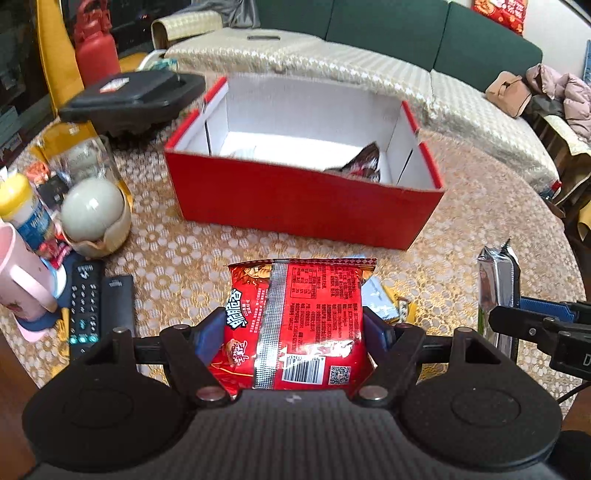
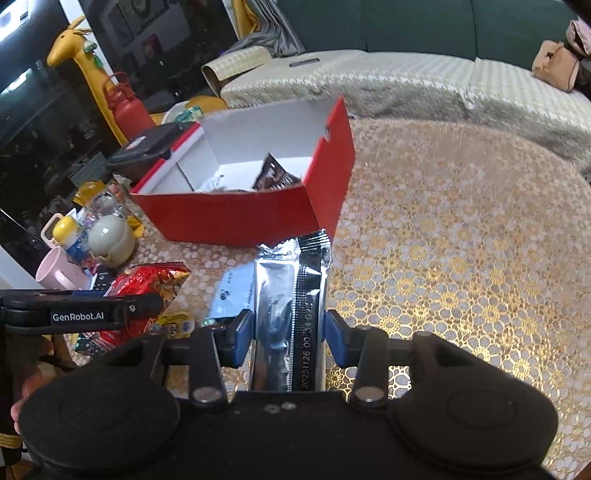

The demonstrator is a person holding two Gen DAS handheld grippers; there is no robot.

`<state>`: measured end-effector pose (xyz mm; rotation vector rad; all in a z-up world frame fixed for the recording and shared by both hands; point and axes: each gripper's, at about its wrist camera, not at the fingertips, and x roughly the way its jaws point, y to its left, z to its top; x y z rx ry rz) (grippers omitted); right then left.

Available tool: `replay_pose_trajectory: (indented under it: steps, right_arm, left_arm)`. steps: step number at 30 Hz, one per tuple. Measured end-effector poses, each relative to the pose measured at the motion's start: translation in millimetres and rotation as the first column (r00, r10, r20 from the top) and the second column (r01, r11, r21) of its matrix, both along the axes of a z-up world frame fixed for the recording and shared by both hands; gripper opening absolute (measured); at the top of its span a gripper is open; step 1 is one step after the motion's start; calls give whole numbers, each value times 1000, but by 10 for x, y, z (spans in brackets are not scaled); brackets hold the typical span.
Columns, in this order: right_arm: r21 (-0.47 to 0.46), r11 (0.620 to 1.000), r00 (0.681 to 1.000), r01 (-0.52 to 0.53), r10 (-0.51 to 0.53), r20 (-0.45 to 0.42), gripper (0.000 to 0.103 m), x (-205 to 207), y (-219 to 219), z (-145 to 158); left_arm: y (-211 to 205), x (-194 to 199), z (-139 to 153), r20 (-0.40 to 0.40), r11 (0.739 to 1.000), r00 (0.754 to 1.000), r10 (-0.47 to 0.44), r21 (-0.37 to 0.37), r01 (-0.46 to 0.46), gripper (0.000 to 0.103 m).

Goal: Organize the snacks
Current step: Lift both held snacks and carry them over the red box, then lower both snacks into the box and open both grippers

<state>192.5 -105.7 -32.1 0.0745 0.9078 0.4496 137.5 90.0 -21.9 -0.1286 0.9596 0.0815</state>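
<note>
Left gripper clamped on red snack packet, held above table, right gripper clamped on upright silver packet, open red box just ahead, dark packet inside it.

Bright light inside red box, floor glaring white; sofa behind box bends, blurry edges.
</note>
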Motion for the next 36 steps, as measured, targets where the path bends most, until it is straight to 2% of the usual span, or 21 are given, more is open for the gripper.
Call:
replay_pose_trajectory:
  steps: [6, 12, 19, 25, 29, 36]
  right_arm:
    - [-18, 999, 997, -40, 41, 67, 41, 55, 100, 285]
    - [-38, 998, 987, -55, 60, 151, 41, 274, 244, 584]
    - [-38, 997, 973, -64, 71, 220, 41, 666, 475, 819]
    - [-64, 996, 974, -54, 67, 216, 41, 1144, 623, 727]
    - [-91, 994, 981, -54, 70, 183, 41, 1505, 723, 560]
    - [-129, 989, 987, -72, 89, 132, 41, 1895, 889, 297]
  left_arm:
    - [-8, 54, 310, 61, 999, 998, -28, 34, 26, 75]
    - [-3, 251, 585, 125, 995, 990, -61, 83, 51, 75]
    - [34, 623, 730, 165, 989, 984, -73, 142, 50, 75]
    - [148, 1060, 670, 157, 990, 986, -49, 139, 27, 75]
    - [212, 1353, 513, 122, 989, 992, -37, 149, 18, 75]
    - [264, 1719, 234, 76, 984, 996, -38, 174, 25, 75]
